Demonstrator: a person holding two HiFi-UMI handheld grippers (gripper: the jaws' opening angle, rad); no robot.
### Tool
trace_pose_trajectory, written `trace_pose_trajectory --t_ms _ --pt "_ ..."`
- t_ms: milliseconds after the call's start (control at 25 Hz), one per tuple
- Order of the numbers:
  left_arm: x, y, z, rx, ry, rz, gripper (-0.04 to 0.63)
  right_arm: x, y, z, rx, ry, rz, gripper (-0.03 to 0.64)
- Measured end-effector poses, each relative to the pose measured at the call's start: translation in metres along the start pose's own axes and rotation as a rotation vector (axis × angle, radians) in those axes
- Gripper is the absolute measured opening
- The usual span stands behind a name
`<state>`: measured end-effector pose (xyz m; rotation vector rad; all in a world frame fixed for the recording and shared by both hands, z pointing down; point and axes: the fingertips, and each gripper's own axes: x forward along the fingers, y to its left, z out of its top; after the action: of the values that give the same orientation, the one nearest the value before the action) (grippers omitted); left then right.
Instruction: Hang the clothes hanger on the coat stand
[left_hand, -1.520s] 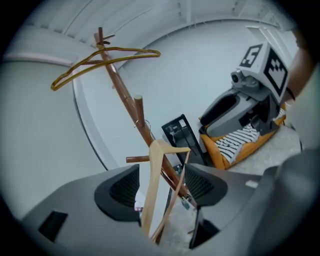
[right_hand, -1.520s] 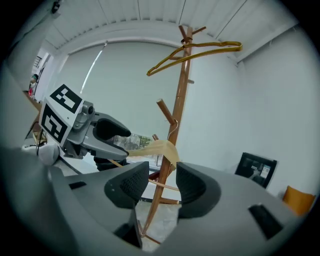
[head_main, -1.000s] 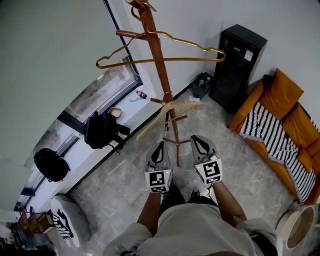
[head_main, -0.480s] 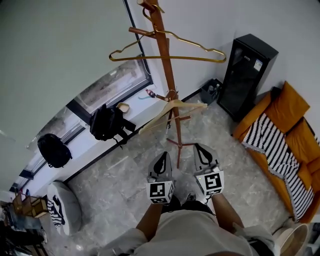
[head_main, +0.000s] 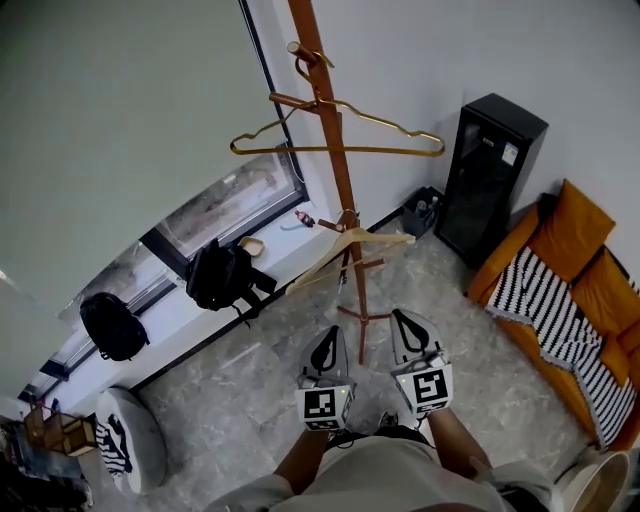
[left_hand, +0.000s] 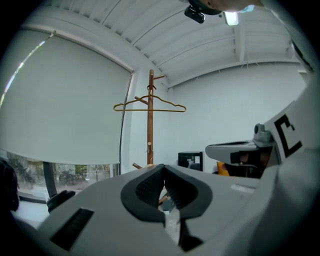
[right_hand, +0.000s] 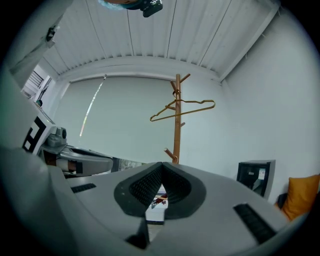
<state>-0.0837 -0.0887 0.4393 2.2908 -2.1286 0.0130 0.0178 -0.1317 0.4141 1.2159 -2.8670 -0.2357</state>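
Jaws closed, empty, on left gripper (head_main: 327, 342) and right gripper (head_main: 408, 326); grey marble floor (head_main: 235, 375) below.

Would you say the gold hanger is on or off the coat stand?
On: the gold hanger hangs from an upper peg of the coat stand.

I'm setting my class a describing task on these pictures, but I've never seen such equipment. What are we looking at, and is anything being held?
No robot here: a person holds a two-jaw gripper in each hand. The head view looks down from a camera on the person's head: the left gripper and right gripper hover above a marble floor. The two gripper views come from cameras riding on each gripper, looking along its jaws. Both pairs of jaws are closed on nothing. Ahead stands the wooden coat stand, with a gold wire hanger near its top and a wooden hanger lower down.
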Motion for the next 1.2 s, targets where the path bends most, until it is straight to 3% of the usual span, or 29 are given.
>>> trace_pose_trajectory --t_ms 240,1200 --pt "0.000 0.003 0.007 -0.012 -0.022 -0.048 0.009 0.008 0.012 0.005 -0.008 -0.004 -0.015 0.005" --pt "0.001 0.024 0.007 0.035 -0.032 -0.062 0.009 0.022 0.031 0.009 -0.028 0.000 -0.037 0.005"
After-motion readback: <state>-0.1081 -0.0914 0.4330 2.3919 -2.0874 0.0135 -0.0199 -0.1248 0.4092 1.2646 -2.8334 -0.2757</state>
